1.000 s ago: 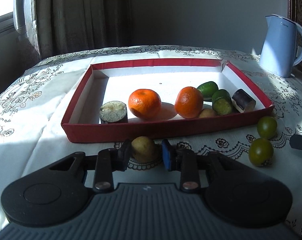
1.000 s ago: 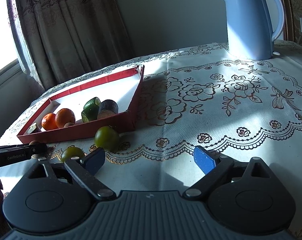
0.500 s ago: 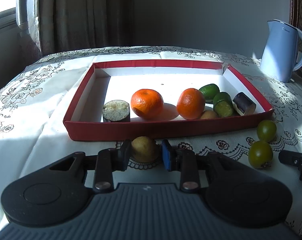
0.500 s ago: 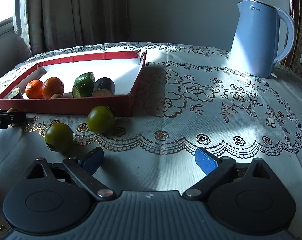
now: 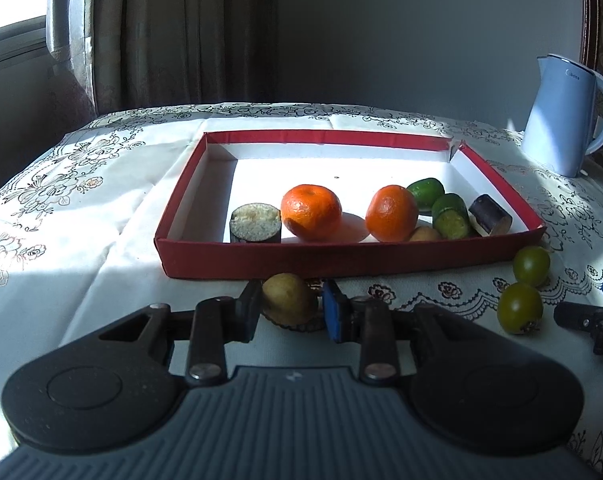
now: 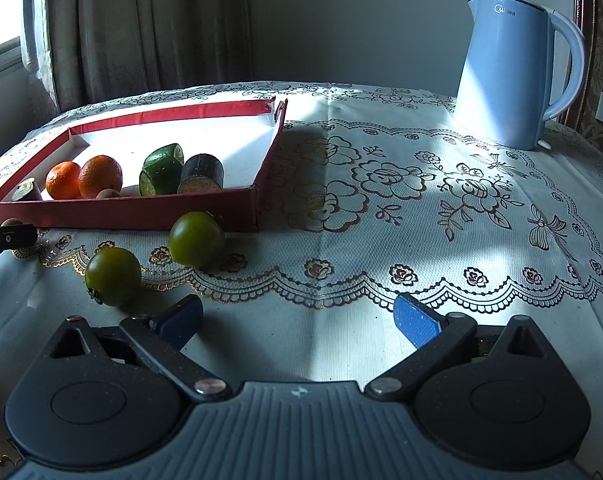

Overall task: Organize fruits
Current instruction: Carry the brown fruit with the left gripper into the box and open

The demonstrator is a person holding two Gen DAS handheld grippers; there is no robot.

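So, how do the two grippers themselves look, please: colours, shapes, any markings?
Both look alike: the left gripper and the right gripper have a ribbed grey body with a small emblem, two round black discs, black linkage arms with metal rivets, and blue pads. No cables or sleeves show.

Home dining/living rm: table w/ embroidered floral tablecloth (image 6: 381, 184), electric kettle (image 6: 513, 76) on it, heavy patterned curtains (image 5: 173, 32) by window, ornate wallpaper at right.
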